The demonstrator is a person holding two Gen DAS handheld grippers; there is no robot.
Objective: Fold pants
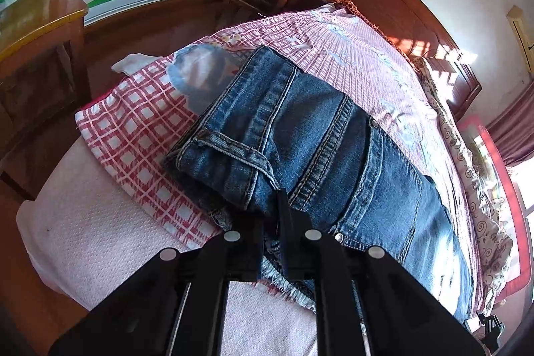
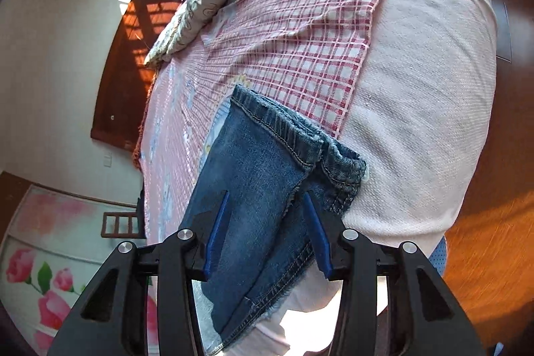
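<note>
Blue denim pants, folded, lie on pink checked bedsheet, long axis running from frame bottom to upper centre. Left gripper pinched nearly closed on near frayed edge. Right gripper wide open, straddling hem end, gripping nothing.

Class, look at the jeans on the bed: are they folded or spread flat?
Folded. The jeans lie doubled, waistband and frayed hem stacked near the left gripper, which is shut on them.
</note>
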